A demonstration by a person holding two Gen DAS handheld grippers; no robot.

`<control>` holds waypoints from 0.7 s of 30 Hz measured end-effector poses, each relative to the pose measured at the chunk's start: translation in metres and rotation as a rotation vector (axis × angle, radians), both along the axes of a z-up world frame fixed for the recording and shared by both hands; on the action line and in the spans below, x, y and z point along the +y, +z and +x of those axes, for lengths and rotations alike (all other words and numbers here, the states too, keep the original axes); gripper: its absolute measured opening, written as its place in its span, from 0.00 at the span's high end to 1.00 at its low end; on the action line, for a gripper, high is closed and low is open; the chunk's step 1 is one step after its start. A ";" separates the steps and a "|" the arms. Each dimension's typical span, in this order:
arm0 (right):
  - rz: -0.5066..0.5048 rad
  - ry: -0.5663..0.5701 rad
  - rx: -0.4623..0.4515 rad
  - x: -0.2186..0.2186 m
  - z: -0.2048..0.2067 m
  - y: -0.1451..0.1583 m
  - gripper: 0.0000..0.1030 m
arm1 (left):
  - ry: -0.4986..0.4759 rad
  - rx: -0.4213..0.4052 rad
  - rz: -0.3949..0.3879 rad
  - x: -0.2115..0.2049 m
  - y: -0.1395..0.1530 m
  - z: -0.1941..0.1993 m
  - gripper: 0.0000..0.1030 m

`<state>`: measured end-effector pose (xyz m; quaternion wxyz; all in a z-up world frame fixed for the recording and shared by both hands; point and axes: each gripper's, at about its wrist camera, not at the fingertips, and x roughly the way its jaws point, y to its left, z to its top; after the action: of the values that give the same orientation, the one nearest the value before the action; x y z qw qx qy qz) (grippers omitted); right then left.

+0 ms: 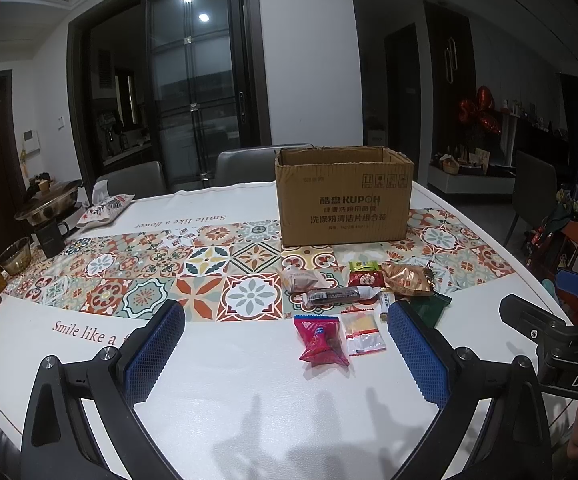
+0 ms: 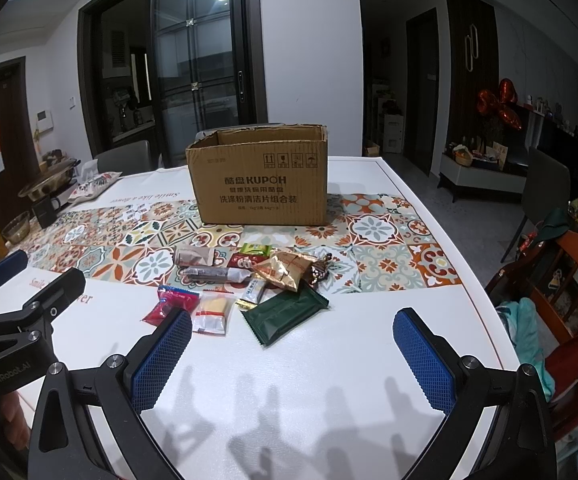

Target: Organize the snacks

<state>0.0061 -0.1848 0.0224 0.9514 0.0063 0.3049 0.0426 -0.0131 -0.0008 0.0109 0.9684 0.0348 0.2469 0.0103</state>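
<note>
Holding both tongs released above the near white part of the table (image 2: 329,360), I see nothing between the left tongs (image 1: 285,344) or the right tongs (image 2: 293,348). Snack packets lie clustered mid-table: a red packet (image 1: 321,338), a clear packet (image 1: 363,332), a dark green packet (image 2: 287,314). Beyond them stands the open cardboard box (image 2: 259,178).

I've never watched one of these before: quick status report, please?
Left gripper open, right gripper open, both empty. Snacks piled loose on table, cardboard box open behind them. Nothing in the way.
</note>
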 end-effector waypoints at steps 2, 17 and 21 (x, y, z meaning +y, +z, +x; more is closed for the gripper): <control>-0.001 0.000 -0.001 0.000 0.000 0.000 0.01 | 0.000 0.000 0.000 0.000 0.000 0.000 0.00; 0.000 0.000 0.000 0.000 0.000 0.000 0.01 | 0.000 0.001 0.000 0.000 0.000 0.001 0.00; 0.000 0.000 0.004 0.002 0.000 0.000 0.01 | -0.002 0.008 -0.003 -0.002 -0.001 0.001 0.00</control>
<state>0.0058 -0.1830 0.0220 0.9507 0.0065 0.3070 0.0424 -0.0126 -0.0027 0.0101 0.9675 0.0338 0.2505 0.0091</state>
